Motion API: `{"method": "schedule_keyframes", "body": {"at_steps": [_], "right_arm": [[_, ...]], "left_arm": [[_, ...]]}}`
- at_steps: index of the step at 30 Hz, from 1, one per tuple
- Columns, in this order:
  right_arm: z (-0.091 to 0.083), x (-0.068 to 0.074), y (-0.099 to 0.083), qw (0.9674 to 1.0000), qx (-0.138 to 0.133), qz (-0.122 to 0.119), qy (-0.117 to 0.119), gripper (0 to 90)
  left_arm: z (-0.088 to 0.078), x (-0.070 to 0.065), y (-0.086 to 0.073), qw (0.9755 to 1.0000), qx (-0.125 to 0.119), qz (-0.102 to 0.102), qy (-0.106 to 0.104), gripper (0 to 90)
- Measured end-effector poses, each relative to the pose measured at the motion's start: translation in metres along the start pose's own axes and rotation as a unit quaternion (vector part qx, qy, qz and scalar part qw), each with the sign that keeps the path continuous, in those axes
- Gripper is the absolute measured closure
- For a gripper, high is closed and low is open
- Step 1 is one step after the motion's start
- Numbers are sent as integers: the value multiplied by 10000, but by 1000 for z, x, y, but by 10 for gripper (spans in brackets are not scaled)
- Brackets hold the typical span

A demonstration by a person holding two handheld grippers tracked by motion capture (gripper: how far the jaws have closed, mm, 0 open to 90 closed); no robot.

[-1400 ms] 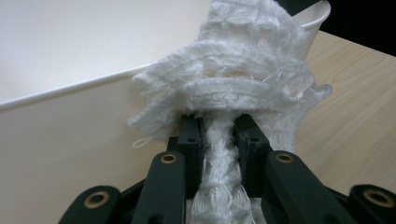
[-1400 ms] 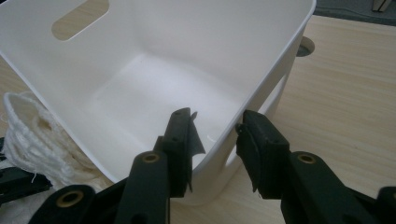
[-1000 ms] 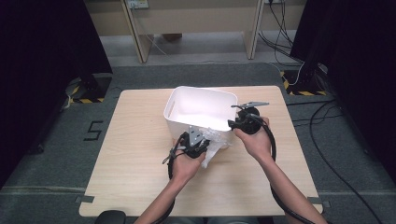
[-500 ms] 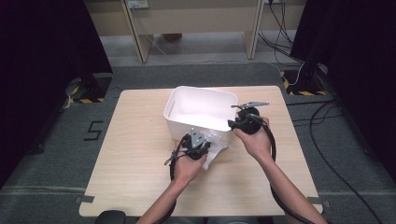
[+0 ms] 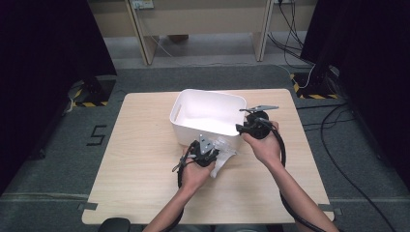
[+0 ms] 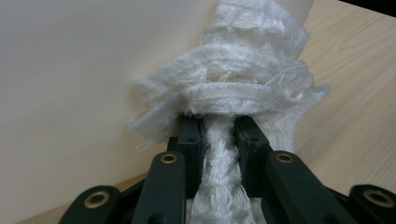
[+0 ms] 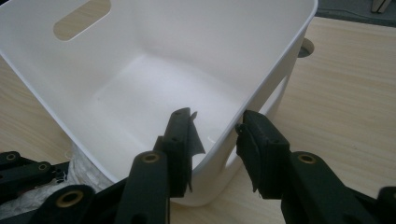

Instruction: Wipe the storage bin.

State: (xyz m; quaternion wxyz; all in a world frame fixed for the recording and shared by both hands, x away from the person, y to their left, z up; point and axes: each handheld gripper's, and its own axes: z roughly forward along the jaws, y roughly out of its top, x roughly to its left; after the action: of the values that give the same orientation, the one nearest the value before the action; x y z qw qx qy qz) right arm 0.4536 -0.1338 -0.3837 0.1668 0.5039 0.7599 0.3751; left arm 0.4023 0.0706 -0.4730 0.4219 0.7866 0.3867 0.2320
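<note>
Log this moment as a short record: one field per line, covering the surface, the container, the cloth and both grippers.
surface: light wooden table
container: white bin, upright, open top, nothing visible inside, handle cutout in its wall
cloth: white gauzy cloth, bunched against the bin's outer near wall, resting on the table
left gripper: shut on the white gauzy cloth, a twisted strand pinched between the jaws
right gripper: jaws straddle the bin's rim at a corner, one inside, one outside; whether the pads press the wall cannot be told
</note>
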Motion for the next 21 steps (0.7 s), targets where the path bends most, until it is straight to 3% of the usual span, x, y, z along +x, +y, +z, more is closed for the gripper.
{"method": "schedule_keyframes", "body": {"at_steps": [21], "right_arm": [[0, 1, -1, 10000, -20, -53, -19, 645]], "left_arm": [[13, -1, -12, 9997, 223, -15, -21, 752]]}}
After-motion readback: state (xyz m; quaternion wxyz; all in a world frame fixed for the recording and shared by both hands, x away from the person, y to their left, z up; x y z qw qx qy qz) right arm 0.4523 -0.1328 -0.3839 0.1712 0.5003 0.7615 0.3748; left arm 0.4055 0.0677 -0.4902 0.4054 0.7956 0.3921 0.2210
